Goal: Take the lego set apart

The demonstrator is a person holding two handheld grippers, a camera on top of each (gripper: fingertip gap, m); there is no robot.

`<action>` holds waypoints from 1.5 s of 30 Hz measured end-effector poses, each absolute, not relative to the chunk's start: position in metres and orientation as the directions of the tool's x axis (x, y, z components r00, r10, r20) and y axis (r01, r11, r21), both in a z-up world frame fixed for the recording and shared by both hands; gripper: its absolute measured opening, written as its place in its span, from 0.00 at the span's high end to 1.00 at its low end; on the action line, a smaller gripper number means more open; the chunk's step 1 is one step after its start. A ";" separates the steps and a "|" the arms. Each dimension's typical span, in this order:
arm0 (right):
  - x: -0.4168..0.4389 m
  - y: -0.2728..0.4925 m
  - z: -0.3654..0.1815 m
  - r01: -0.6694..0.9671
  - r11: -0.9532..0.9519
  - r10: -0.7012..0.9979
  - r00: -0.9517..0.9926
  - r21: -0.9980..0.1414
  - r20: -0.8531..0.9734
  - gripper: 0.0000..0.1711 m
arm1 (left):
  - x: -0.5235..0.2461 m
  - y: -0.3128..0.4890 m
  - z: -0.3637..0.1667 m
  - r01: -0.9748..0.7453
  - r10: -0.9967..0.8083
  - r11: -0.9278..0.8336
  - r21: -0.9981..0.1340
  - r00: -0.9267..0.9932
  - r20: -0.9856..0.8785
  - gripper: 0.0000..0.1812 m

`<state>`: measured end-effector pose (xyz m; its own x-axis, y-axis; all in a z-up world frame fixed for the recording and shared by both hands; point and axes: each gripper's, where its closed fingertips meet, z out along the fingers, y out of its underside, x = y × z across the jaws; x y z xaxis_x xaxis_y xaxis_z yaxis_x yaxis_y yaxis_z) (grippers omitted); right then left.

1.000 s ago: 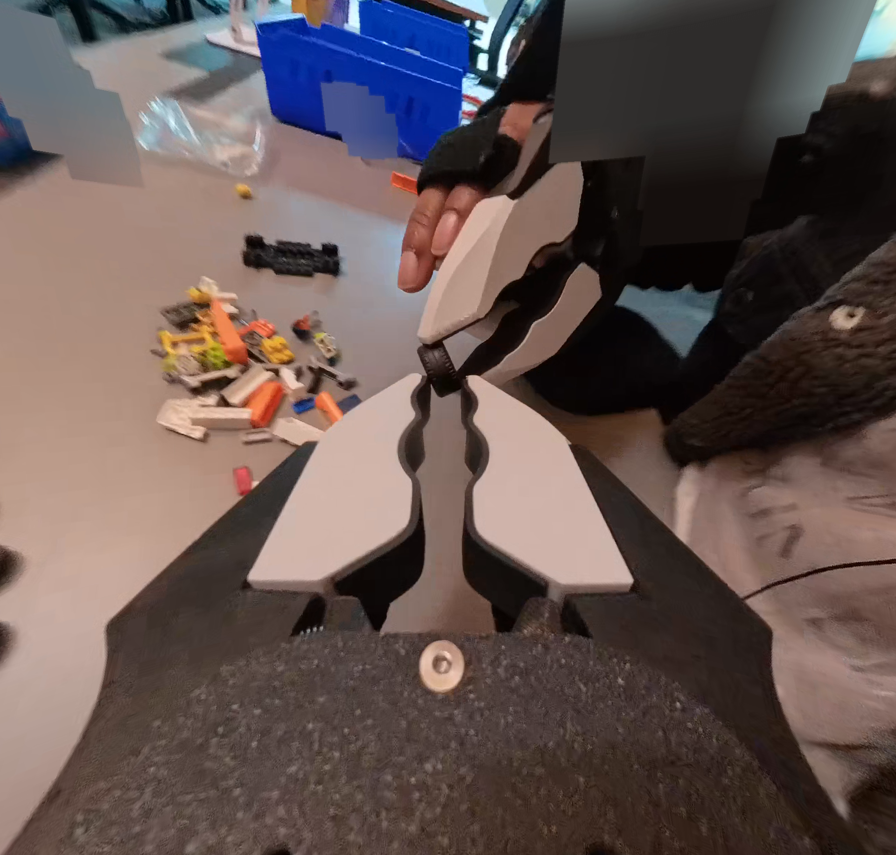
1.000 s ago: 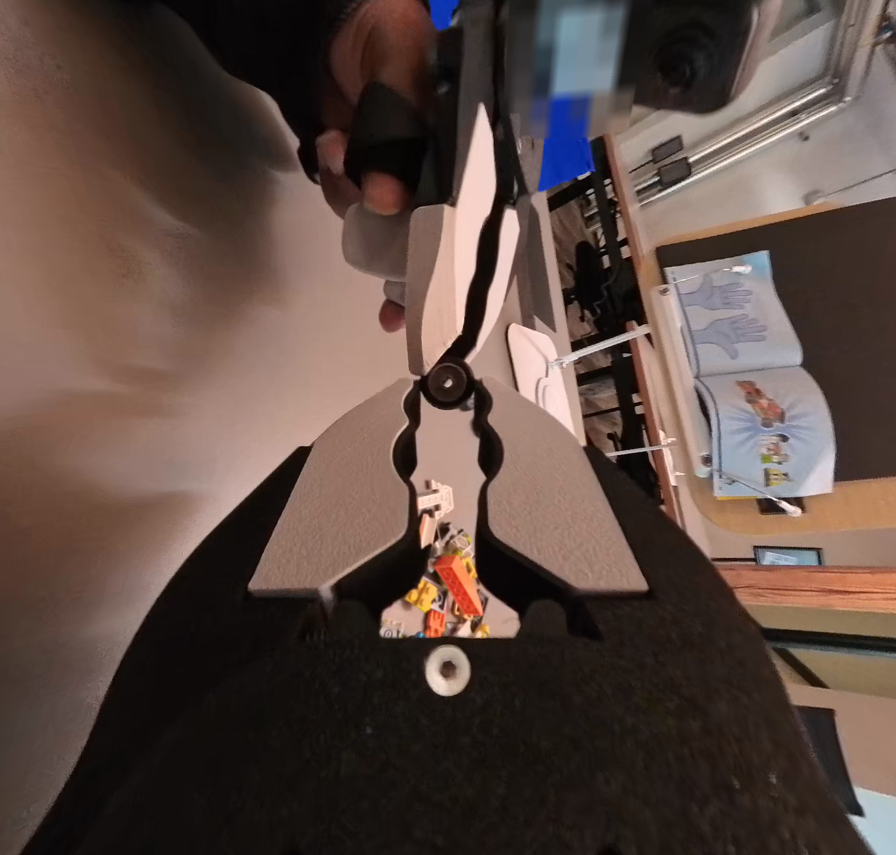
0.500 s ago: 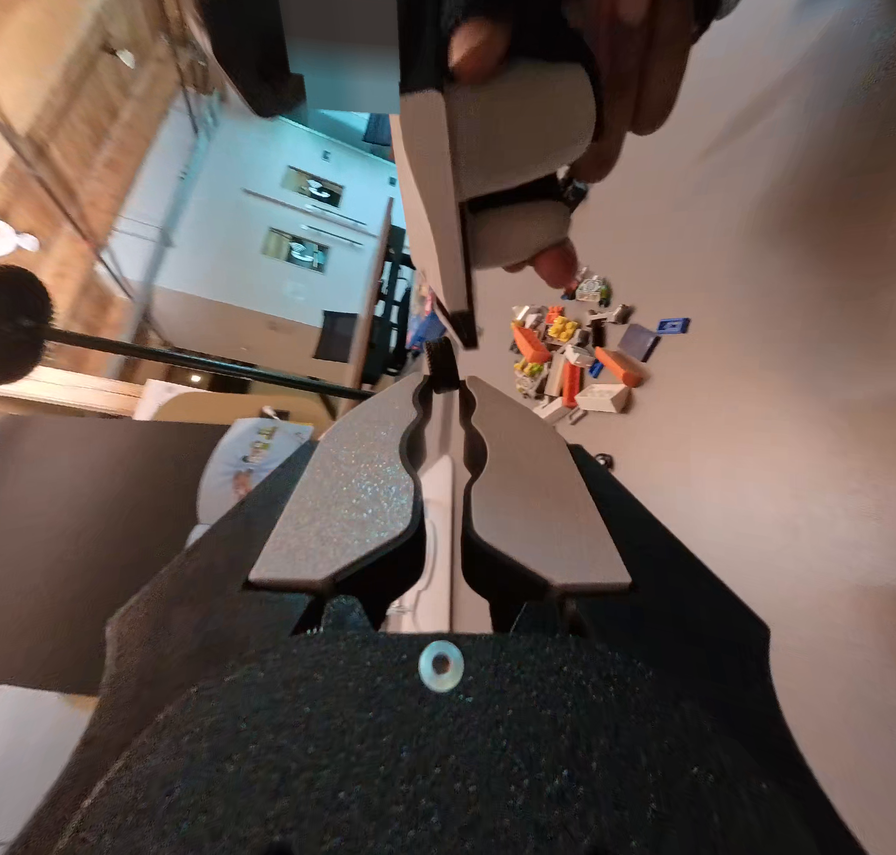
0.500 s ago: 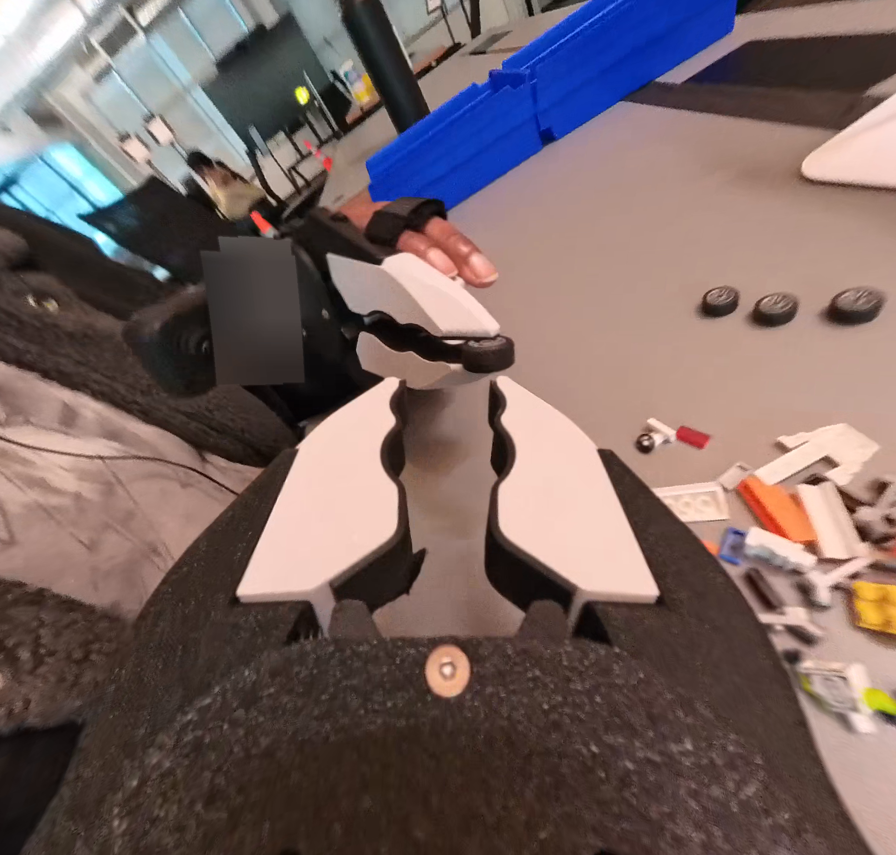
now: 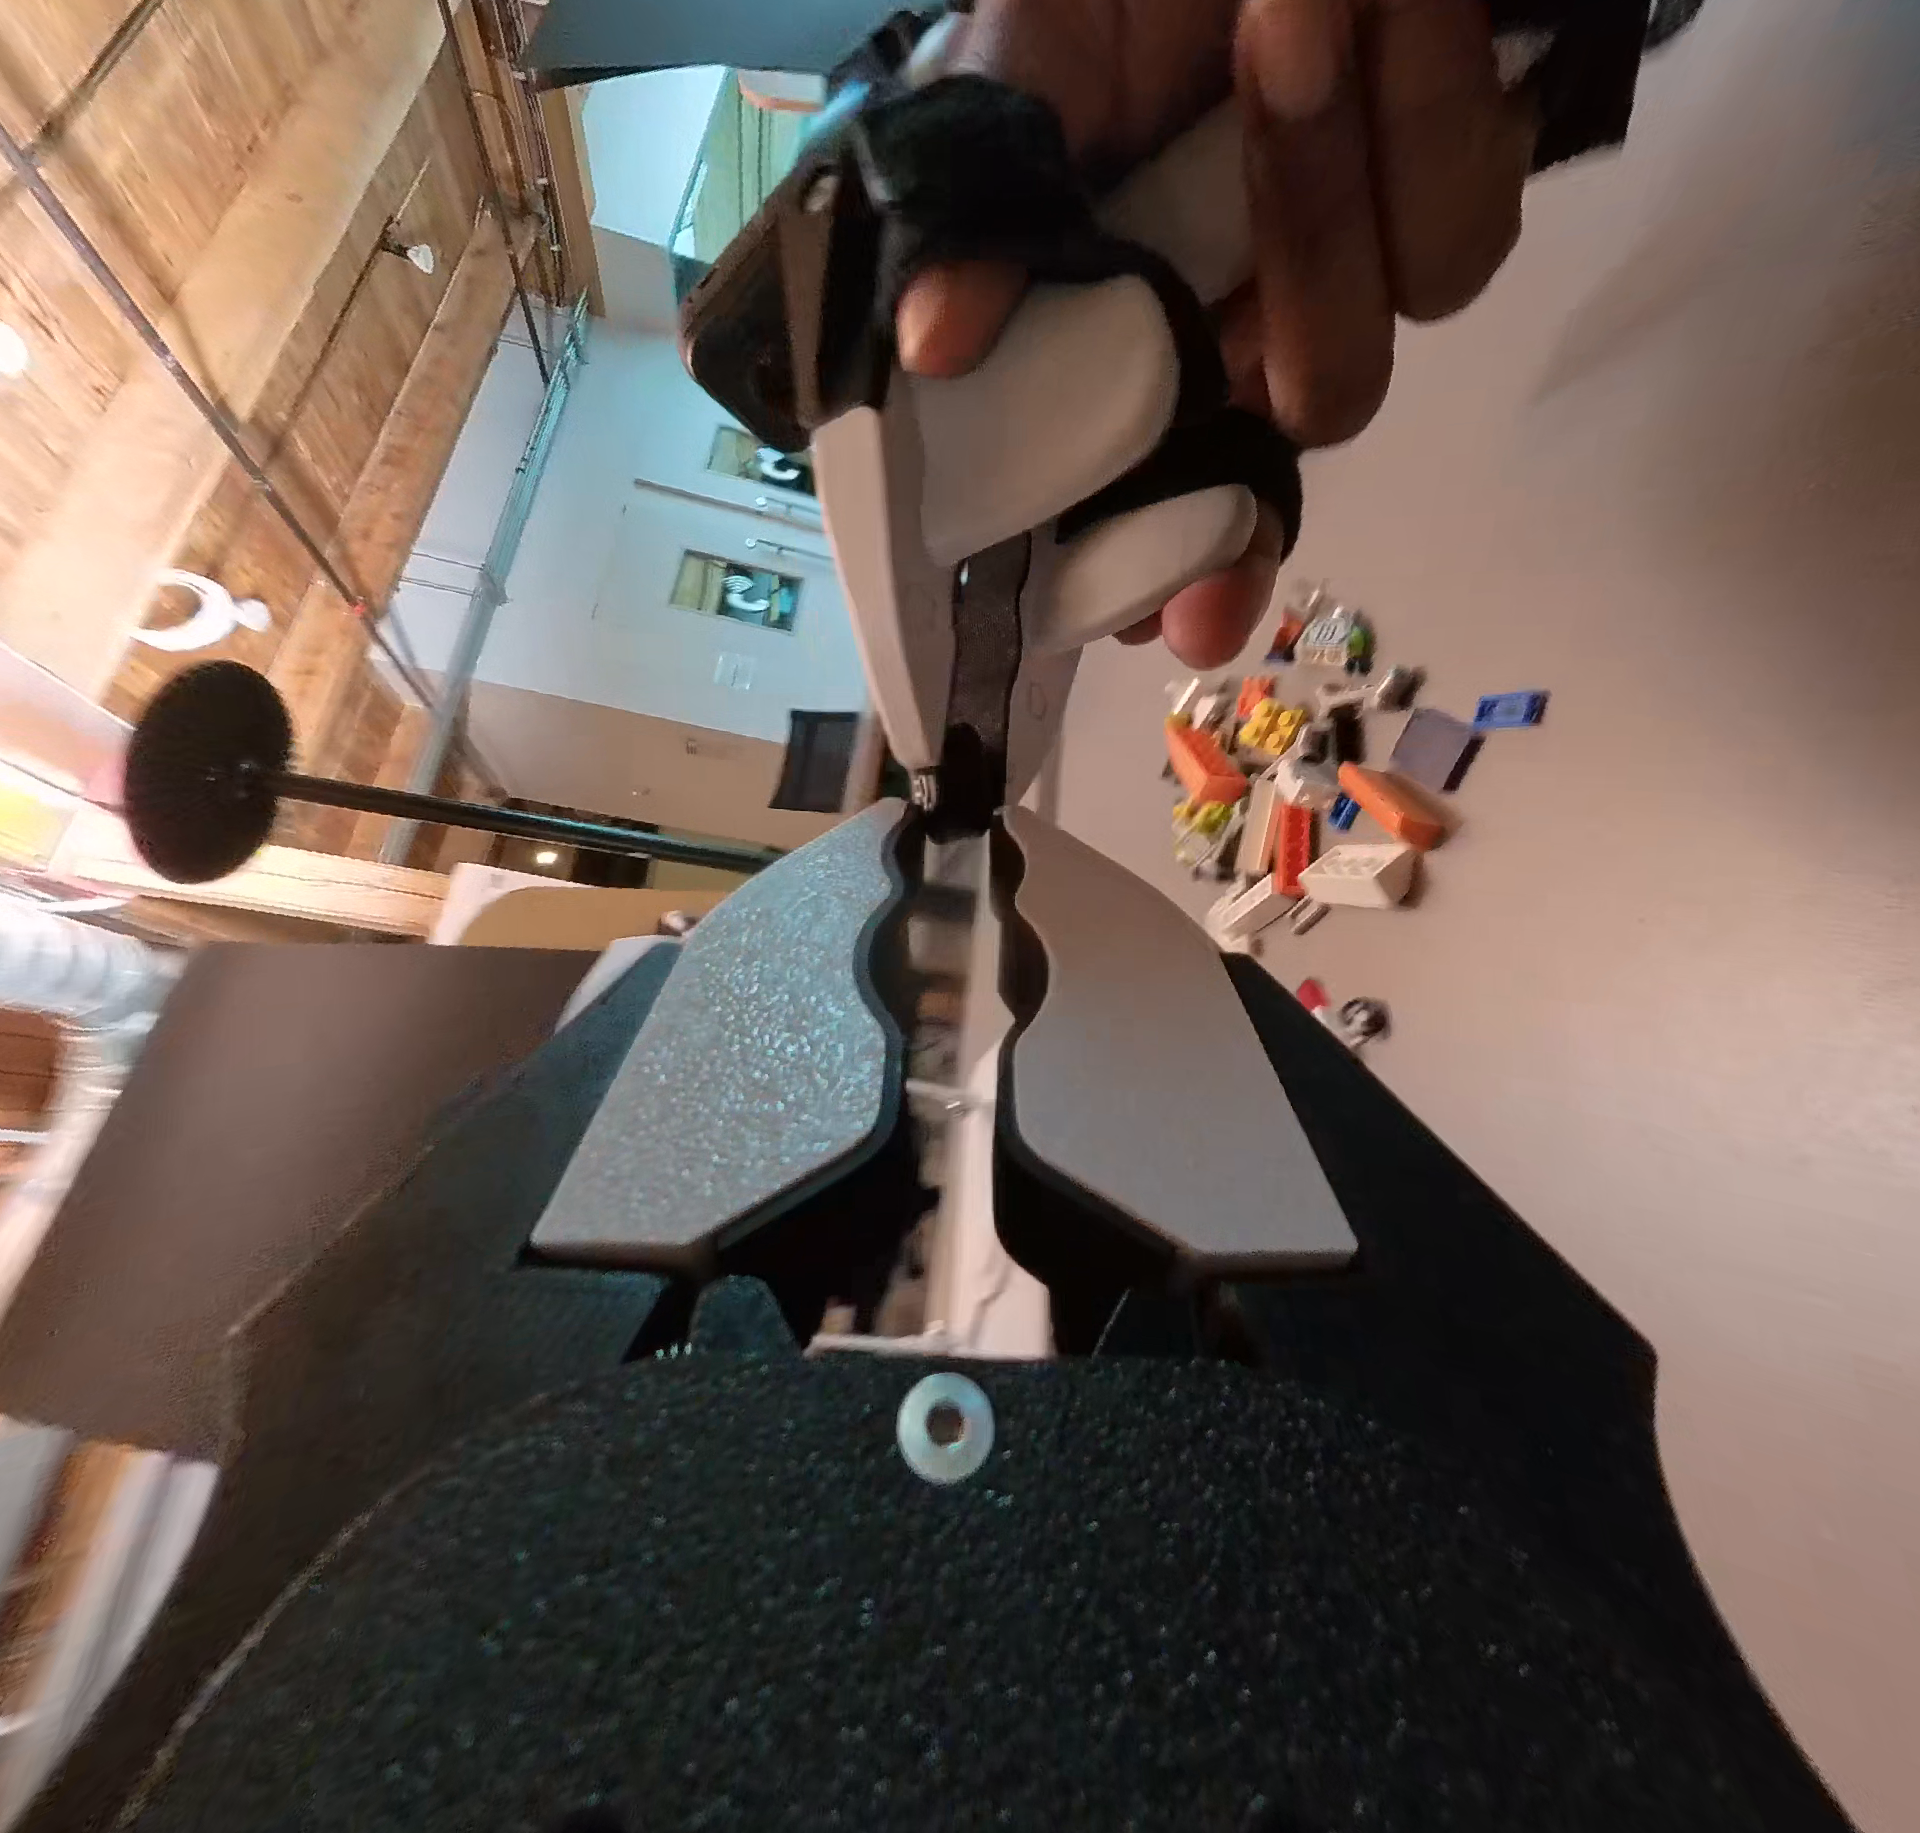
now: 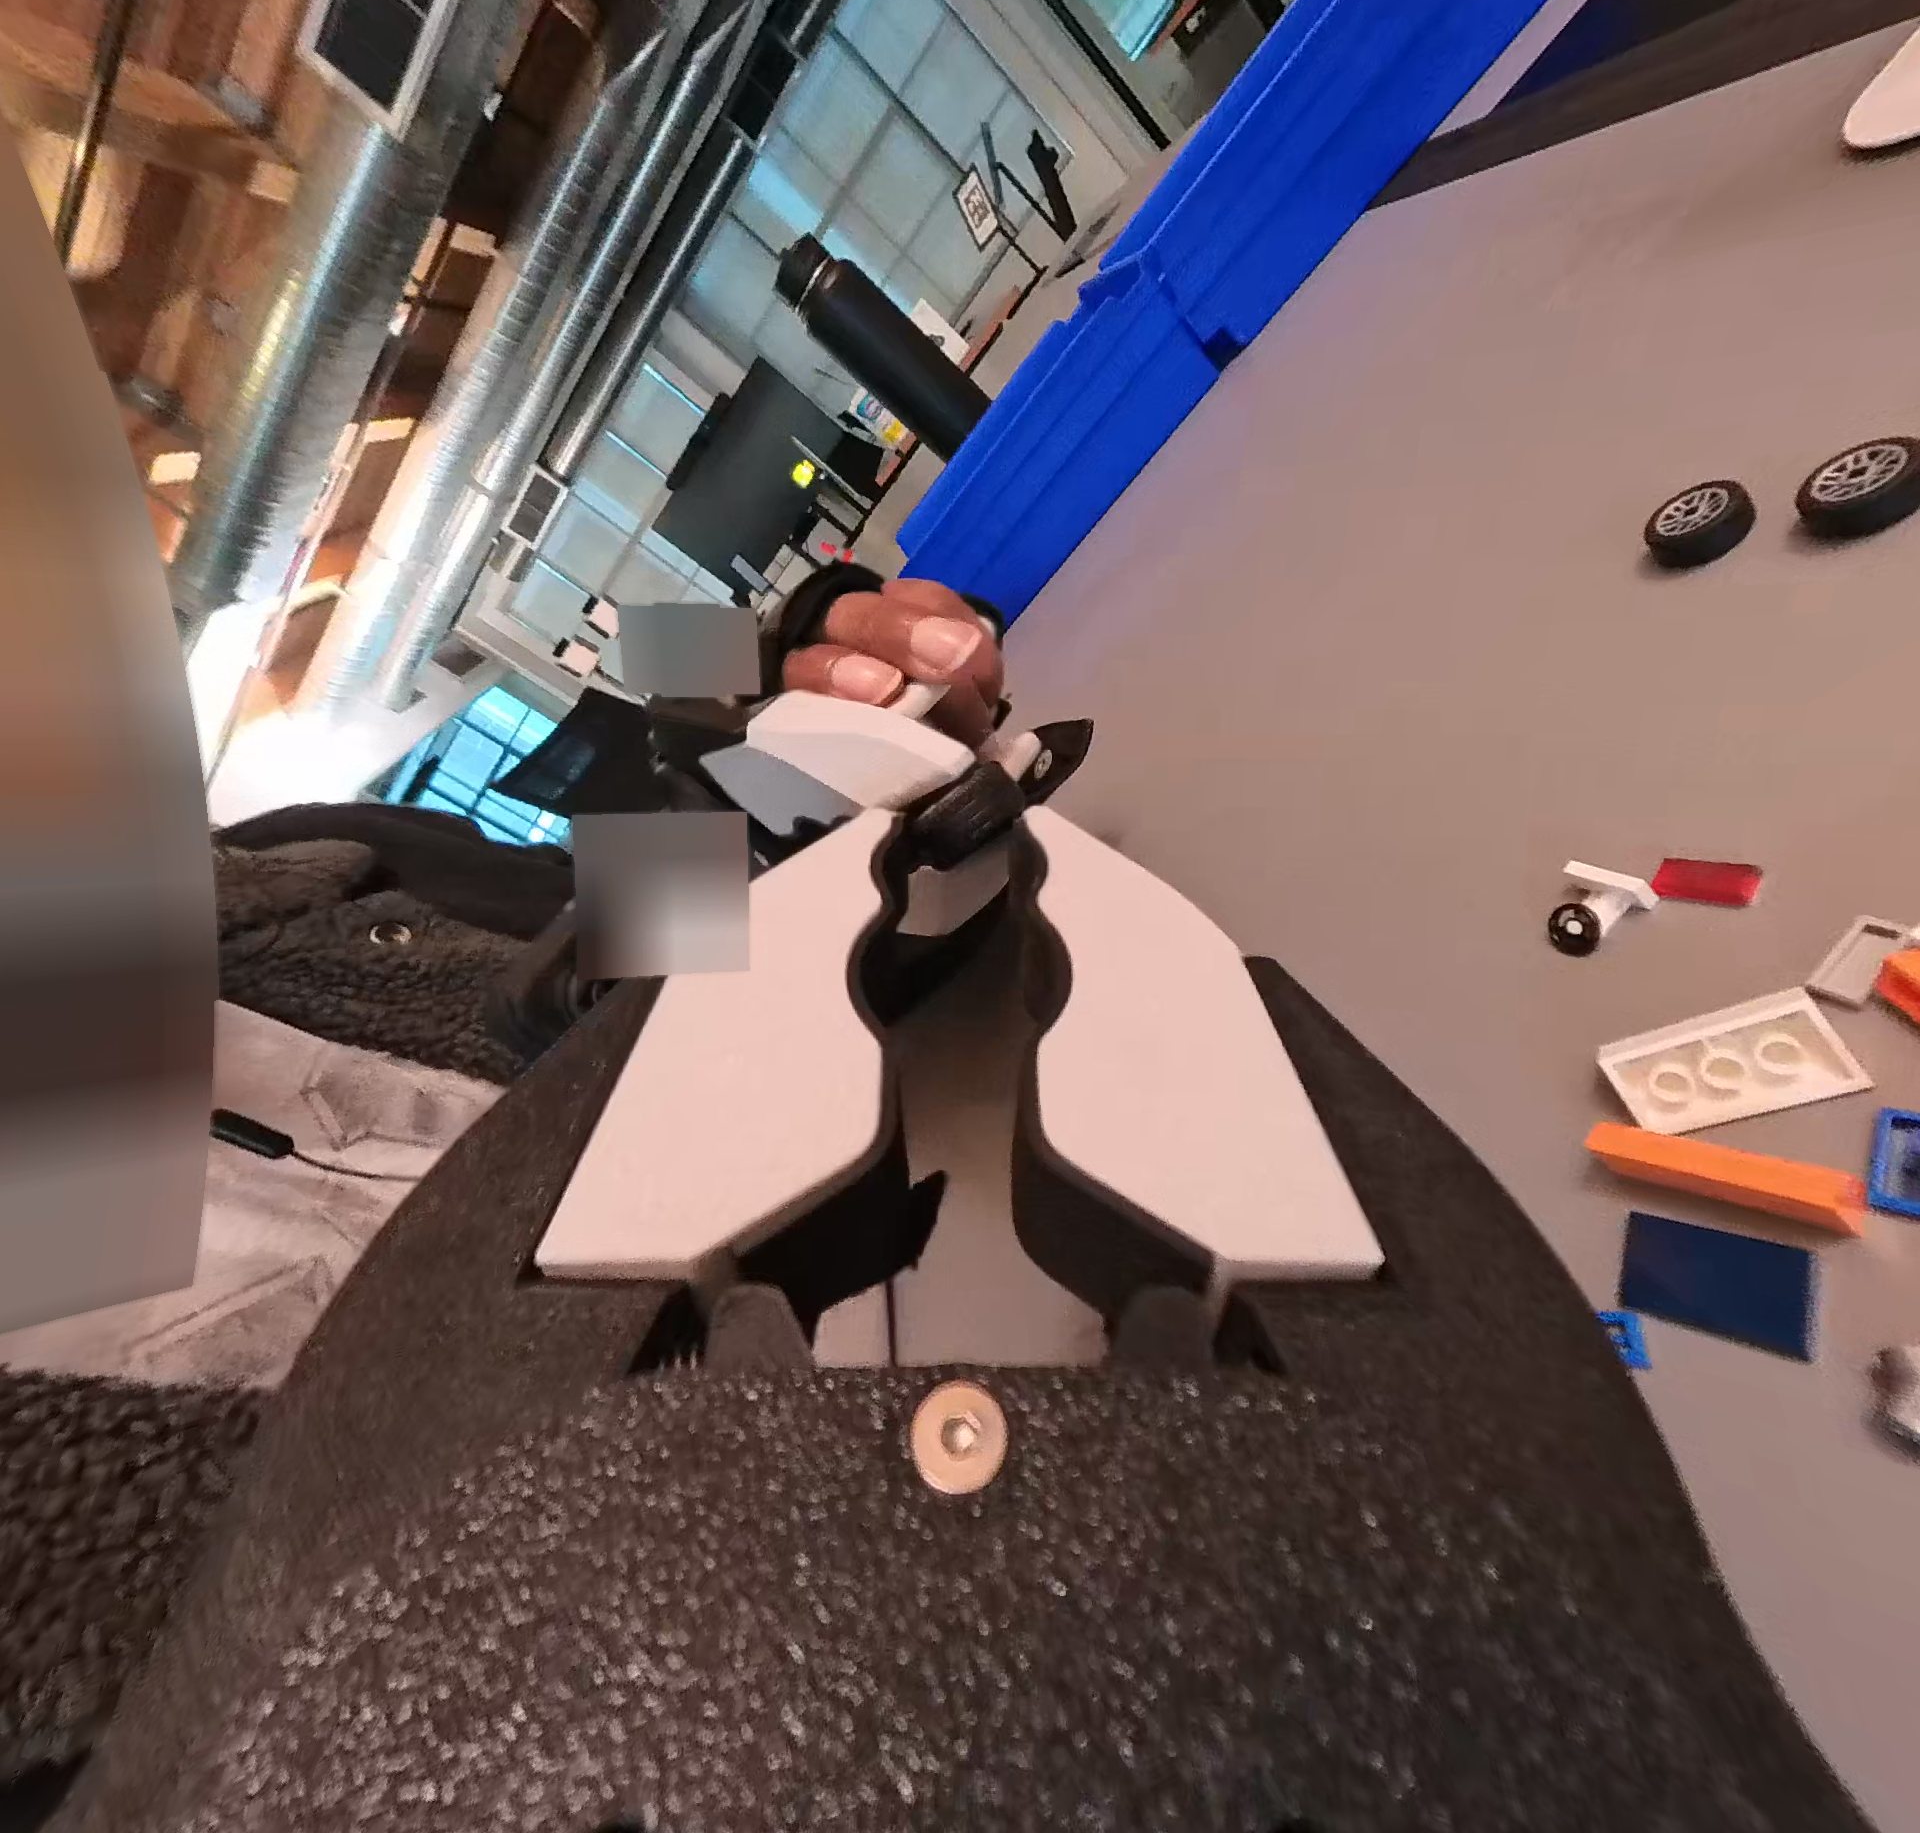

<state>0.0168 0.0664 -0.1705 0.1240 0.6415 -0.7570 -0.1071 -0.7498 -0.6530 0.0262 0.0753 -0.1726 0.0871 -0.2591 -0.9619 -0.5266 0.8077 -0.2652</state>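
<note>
A small black lego wheel (image 5: 961, 798) is pinched between the tips of both grippers, held above the grey table (image 5: 1714, 848). My left gripper (image 5: 951, 819) is shut on it from below. My right gripper (image 6: 961, 827) is shut on it as well; its white fingers (image 5: 883, 588) come down from above in the left wrist view, held by a gloved hand (image 5: 1299, 121). In the right wrist view the wheel (image 6: 966, 804) shows a white hub end, and the left gripper's fingers (image 6: 821, 755) lie behind it. A pile of loose lego pieces (image 5: 1309, 796) lies on the table.
On the table to the right lie two loose wheels (image 6: 1699, 526), a white plate (image 6: 1730, 1066), an orange brick (image 6: 1725, 1175), a blue tile (image 6: 1714, 1284) and a red tile (image 6: 1704, 879). Blue bins (image 6: 1195, 329) stand at the back. A dark fleece jacket (image 6: 364, 910) is at the left. Left and right tips are no more than a few centimetres apart.
Both grippers have turned about each other with the wheel between their tips. The right gripper's fingers, apart half a second ago, have closed onto the wheel.
</note>
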 end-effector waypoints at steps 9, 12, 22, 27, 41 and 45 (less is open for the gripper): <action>0.028 0.052 -0.171 0.116 -0.356 0.925 0.184 -0.927 -0.332 0.94 | 0.021 0.063 -0.154 -0.081 -0.999 0.041 -0.996 0.021 -0.043 0.83; 0.022 0.044 -0.172 0.196 -0.243 0.963 0.167 -0.950 -0.211 0.94 | 0.022 0.053 -0.149 -0.028 -0.986 -0.128 -0.991 -0.100 0.131 0.82; 0.016 0.043 -0.165 0.278 -0.092 0.983 0.176 -0.956 -0.043 0.94 | 0.026 0.042 -0.160 -0.115 -0.993 -0.010 -0.993 -0.117 0.024 0.94; 0.017 0.044 -0.161 0.332 0.042 0.968 0.222 -0.942 0.122 0.94 | 0.025 0.042 -0.158 -0.118 -0.994 0.025 -0.993 -0.110 -0.012 0.94; 0.023 0.068 -0.140 0.503 0.291 0.705 0.463 -0.814 0.538 0.95 | 0.026 0.068 -0.141 -0.116 -0.970 0.160 -0.980 0.167 -0.178 0.94; 0.025 0.071 -0.126 0.494 0.333 0.600 0.546 -0.803 0.585 0.98 | 0.024 0.073 -0.129 -0.103 -0.914 0.249 -0.963 0.304 -0.269 0.94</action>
<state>0.0248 0.0714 -0.1259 0.5463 0.5997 0.5848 0.4940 0.3332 -0.8031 0.0241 0.0734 -0.1287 0.3035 -0.9141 -0.2689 -0.1033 0.2490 -0.9630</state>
